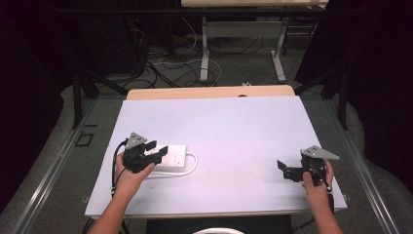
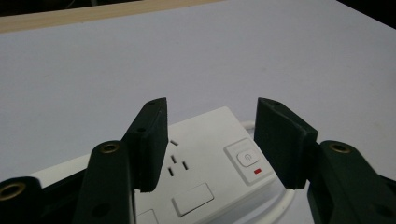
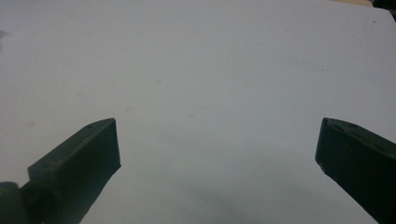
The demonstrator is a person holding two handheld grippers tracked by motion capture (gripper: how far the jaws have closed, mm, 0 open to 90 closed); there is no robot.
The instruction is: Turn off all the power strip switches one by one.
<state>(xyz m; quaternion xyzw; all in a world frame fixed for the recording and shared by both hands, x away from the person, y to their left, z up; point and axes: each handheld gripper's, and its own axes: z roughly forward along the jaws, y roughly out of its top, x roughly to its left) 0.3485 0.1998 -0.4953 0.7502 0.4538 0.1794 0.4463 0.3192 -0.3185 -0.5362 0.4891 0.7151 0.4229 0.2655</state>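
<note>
1. Pale worktop [image 1: 229, 126] lies before us, with a wooden strip along its far edge and dark floor with cables beyond.
2. We see broad bare surface between the two claws and toward the far edge.
3. Our left claw [image 1: 157, 151] sits near the left edge, jaws apart over a white power strip [image 1: 173, 159]; its cord [image 1: 193, 164] loops to the right.
4. Our right claw [image 1: 286, 169] is spread wide above bare surface near the right front corner.
5. On the strip we make out sockets and a button [image 2: 246, 157] with a power symbol; no readable writing.

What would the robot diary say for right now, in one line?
left claw: open over power strip | right claw: open, holding nothing | table: power strip lies flat
</note>
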